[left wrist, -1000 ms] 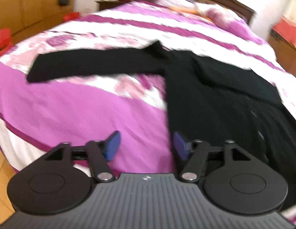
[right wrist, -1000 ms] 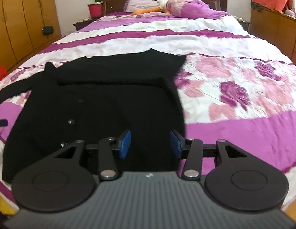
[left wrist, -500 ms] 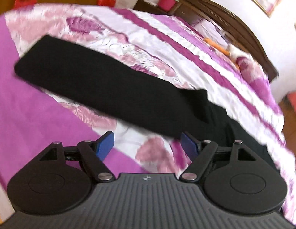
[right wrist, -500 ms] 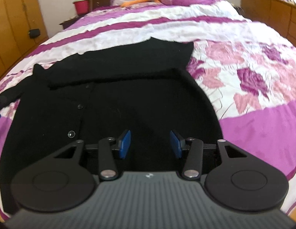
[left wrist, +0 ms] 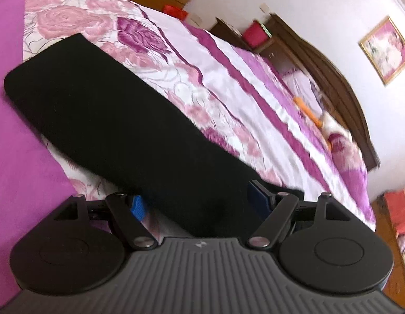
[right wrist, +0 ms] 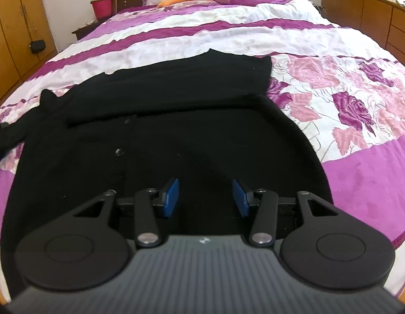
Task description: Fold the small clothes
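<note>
Currently, a black buttoned cardigan [right wrist: 160, 157] is seen spread flat on a bed covered by a purple, pink and white floral bedspread [right wrist: 346, 99]. One sleeve has been laid across the chest, its cuff reaching the garment's right edge in the right wrist view. The other sleeve [left wrist: 103, 115] is stretched out straight over the bedspread, away from the body of the garment.

The left gripper [left wrist: 199, 204] is held low over this outstretched sleeve, near where it joins the shoulder, with the camera strongly tilted. Its jaws are spread wide, with the sleeve fabric lying between them but not seen to be pinched. The right gripper [right wrist: 206, 196] is held above the lower body of the cardigan, its jaws partly spread and nothing clamped between them.

Several risks can be judged from here. If the left jaws are closed too deep, the bedspread could be caught together with the sleeve and dragged up. If only the top layer of knit is pinched, the sleeve could slip out mid-fold. Because the grip would be near the shoulder, not the cuff, the long free end could trail and land crooked. The sleeve already folded could be disturbed if the body is tugged sideways while not being pinned by the right gripper.
</note>
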`<state>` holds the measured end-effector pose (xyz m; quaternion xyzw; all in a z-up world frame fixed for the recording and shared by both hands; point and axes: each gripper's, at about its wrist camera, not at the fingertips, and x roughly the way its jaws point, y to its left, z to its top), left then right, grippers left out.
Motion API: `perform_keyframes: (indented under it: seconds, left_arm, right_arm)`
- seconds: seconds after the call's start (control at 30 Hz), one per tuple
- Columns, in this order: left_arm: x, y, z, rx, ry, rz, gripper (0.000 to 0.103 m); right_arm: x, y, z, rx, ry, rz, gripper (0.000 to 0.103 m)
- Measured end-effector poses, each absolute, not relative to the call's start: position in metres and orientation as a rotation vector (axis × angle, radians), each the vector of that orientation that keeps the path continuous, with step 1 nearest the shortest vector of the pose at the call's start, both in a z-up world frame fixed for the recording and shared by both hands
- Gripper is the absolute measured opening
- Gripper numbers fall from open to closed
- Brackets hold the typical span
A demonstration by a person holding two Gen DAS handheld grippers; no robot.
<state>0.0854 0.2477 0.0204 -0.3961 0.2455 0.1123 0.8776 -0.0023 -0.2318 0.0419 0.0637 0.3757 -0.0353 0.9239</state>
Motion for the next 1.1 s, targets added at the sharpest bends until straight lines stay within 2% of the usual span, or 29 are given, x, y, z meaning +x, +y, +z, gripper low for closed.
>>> perform_keyframes:
  seconds: [0.1,0.17,0.23,0.3,0.43,0.6,0.83,1.1]
  left_arm:
    - [0.091,0.252,0.020,-0.826,0.485,0.261,0.077]
    - [0.092,0.255,0.020,-0.817,0.471,0.287,0.061]
    - [0.092,0.259,0.018,-0.800,0.475,0.317,0.022]
    - [0.089,0.268,0.015,-0.819,0.475,0.320,0.010]
    - [0.072,0.277,0.027,-0.820,0.422,0.291,0.008]
    - [0.057,0.256,0.071,-0.659,0.323,0.271,0.008]
    - [0.063,0.197,0.133,-0.449,0.241,0.116,0.008]
    - [0.089,0.101,0.174,-0.327,0.261,-0.042,0.008]
  right_arm:
    - [-0.001,-0.229,0.044,0.127,0.764,-0.068,0.048]
    - [0.000,-0.229,0.046,0.131,0.760,-0.067,0.048]
    - [0.000,-0.230,0.047,0.138,0.757,-0.064,0.048]
    - [0.001,-0.230,0.047,0.148,0.751,-0.056,0.048]
    - [0.005,-0.232,0.048,0.161,0.739,-0.032,0.048]
    - [0.006,-0.234,0.049,0.178,0.720,0.000,0.048]
    - [0.002,-0.244,0.048,0.211,0.696,0.023,0.048]
    - [-0.007,-0.266,0.044,0.261,0.674,0.023,0.048]
